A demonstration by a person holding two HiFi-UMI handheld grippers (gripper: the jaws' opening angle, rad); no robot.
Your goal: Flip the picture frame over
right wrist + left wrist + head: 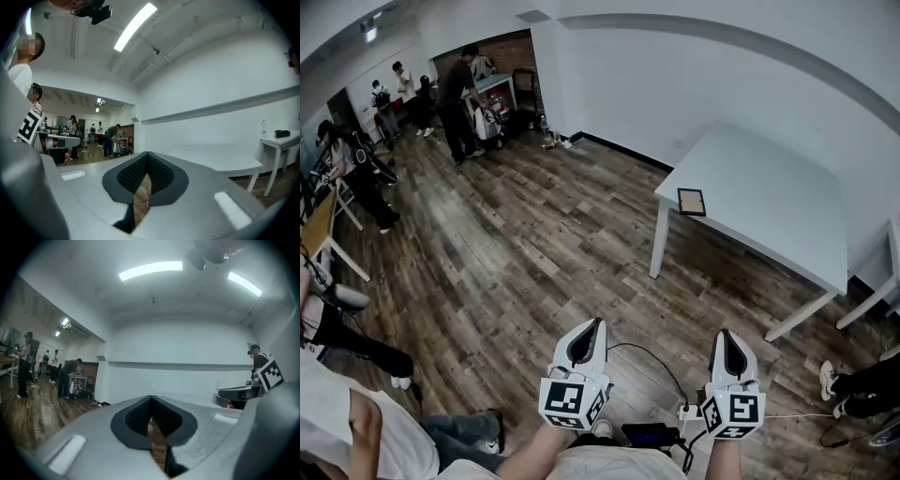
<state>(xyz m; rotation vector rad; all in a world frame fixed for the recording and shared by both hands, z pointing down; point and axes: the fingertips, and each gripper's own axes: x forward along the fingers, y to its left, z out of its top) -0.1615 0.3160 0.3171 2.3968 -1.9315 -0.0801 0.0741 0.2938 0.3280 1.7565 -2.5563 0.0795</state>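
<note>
1. Left gripper (pixel 592 330): the jaws are together, with only a thin slit between the pads. Nothing is held and nothing is touched. It is in the air over the wood floor (pixel 516 253), well short of the bench (pixel 769 202).
2. Right gripper (pixel 727 339): the jaws are likewise closed to a narrow slit. It is empty and also well short of the bench.
3. Frame (pixel 691 202): it lies flat on the bench, close to the bench's near left corner and just inside the edge. It has a dark rim and a tan-brown middle, and it is well apart from both grippers.
4. Limits: the frame is too small to tell which face is up. Each gripper view shows floor through the slit. The bench's right end is partly cut off.
</note>
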